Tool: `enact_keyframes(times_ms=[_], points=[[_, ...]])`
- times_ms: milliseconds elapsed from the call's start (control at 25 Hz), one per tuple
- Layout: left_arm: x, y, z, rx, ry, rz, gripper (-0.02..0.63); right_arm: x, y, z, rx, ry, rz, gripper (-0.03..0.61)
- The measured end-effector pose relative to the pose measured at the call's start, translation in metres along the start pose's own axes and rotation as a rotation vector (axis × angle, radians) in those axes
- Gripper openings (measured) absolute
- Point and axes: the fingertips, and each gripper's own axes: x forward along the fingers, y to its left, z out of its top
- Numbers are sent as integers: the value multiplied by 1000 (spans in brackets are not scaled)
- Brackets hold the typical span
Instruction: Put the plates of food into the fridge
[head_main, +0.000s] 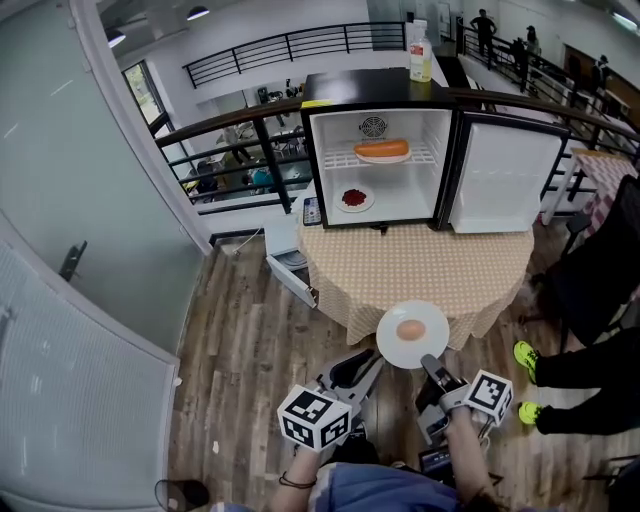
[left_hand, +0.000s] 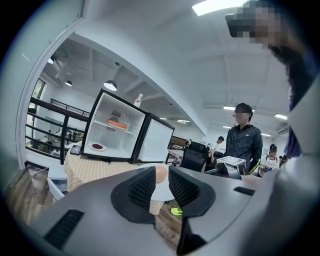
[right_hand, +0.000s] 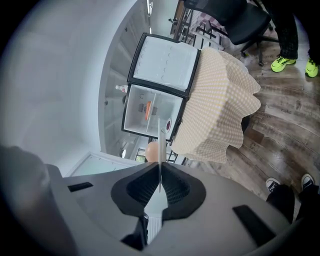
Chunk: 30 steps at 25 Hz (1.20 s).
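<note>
Two plates sit in the open white mini fridge (head_main: 322, 120): a long orange sausage (head_main: 381, 150) on the wire shelf and red food (head_main: 354, 198) on the floor below. Nearer, the left gripper (head_main: 364, 364) has its jaws apart and empty, just beside a round white plate (head_main: 392, 347) bearing a pale tan egg-like lump (head_main: 411, 330). The right gripper (head_main: 432, 364) is clamped on that plate's near rim, by the front edge of the beige checked tablecloth (head_main: 420, 265).

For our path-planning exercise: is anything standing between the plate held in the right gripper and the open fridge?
Nothing visible. The right gripper holds the plate by its rim at the table's near edge; the table ahead is bare and the fridge's door stands wide open.
</note>
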Motion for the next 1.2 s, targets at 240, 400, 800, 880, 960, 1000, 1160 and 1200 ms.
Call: enact_keyframes(times_ms=[240,400,800,880,960,1000,1160,1200], points=[[13,28,15,17,-2,-42,91,31,8,12,-10,-35,-4,26],[19,48,23,25,-3,-63,91,50,14,15,-22,-54,-3,26],[35,74,26,13,19,-115,91,72,11,18,6,-94,-30,26],[39,75,23,5,30,-121,91,73,7,20,12,-96,-38,26],[43,77,18,-6,42,-121,91,76,2,23,20,-95,-47,26],[44,79,16,-12,48,-118,91,79,-1,25,26,-92,-52,26],[54,93,13,-25,61,-88,91,97,-9,36,42,-68,-66,26],[58,97,14,-28,60,-76,91,103,-10,41,45,-60,-68,26]])
